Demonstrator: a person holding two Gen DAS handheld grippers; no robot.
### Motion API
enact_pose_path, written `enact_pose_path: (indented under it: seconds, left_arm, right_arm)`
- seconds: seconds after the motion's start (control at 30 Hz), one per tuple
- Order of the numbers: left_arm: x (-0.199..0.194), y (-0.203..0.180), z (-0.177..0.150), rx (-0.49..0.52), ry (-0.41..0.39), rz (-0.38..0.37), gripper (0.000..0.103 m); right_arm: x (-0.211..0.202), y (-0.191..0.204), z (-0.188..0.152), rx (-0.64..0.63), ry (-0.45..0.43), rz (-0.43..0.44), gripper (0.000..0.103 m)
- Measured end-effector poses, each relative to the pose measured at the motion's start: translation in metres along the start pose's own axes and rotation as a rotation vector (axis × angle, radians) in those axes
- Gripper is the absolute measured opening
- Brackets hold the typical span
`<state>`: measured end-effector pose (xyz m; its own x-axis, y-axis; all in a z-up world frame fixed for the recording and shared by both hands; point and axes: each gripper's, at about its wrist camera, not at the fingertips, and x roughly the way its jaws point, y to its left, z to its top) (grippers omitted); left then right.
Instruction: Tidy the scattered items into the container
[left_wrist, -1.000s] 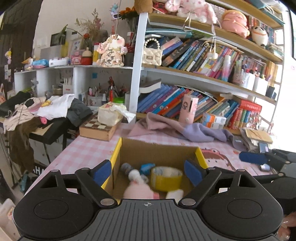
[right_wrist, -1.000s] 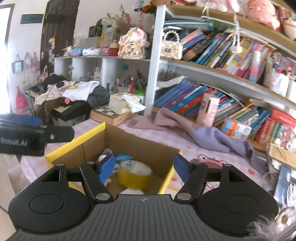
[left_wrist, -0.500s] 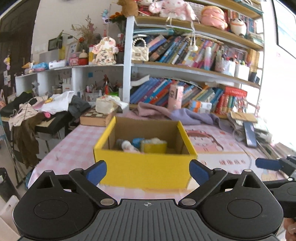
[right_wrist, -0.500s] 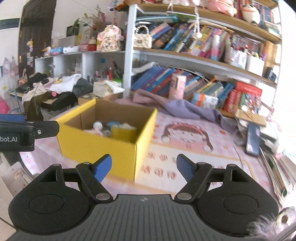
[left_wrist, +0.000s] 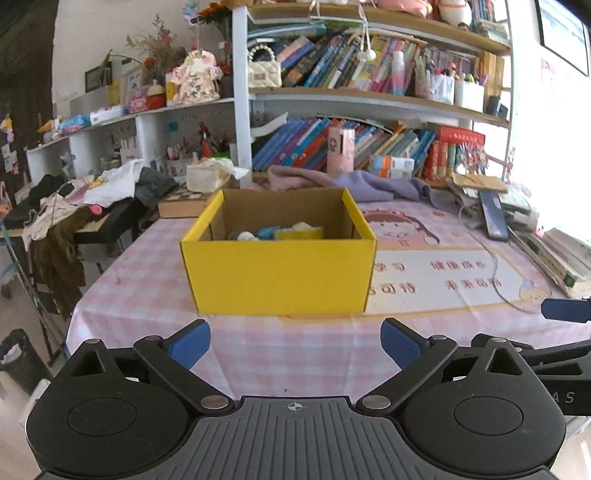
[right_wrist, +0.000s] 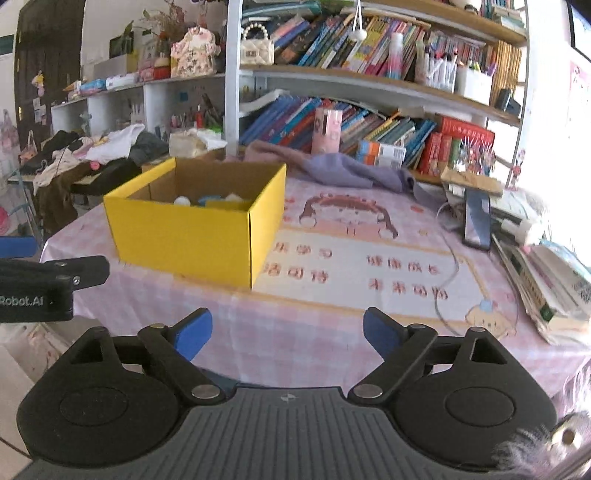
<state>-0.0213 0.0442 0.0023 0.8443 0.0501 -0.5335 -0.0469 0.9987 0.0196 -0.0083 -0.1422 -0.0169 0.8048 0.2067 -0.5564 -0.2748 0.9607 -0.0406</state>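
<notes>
Pink checked tablecloth (left_wrist: 155, 295) covers the table. Yellow cardboard box (left_wrist: 279, 271) sits upright on it, left of the cartoon-girl mat (left_wrist: 436, 266). Inside the box, partly hidden by the front wall: a yellow tape roll (left_wrist: 301, 233), a blue item (left_wrist: 268, 232), a white item (left_wrist: 246, 236). Left gripper (left_wrist: 295, 343): jaws wide, empty, near table edge. Right gripper (right_wrist: 287, 334): jaws wide, empty.

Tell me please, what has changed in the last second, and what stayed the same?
Both the left gripper and the right gripper pulled back from above the yellow box to the near table edge, jaws open and empty. Nothing was grasped or released. The box and the tape roll inside stayed put.
</notes>
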Motion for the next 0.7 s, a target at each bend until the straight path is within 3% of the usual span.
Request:
enact_pose_path:
  seconds: [0.33, 0.7]
  left_arm:
    - [-0.006, 0.001, -0.008, 0.006, 0.034, 0.017, 0.1]
    - [0.001, -0.002, -0.017, -0.019, 0.108, -0.028, 0.1]
  right_arm:
    - [0.0, -0.001, -0.007, 0.034, 0.012, -0.012, 0.1]
    - [0.002, -0.002, -0.009, 0.016, 0.054, -0.037, 0.103]
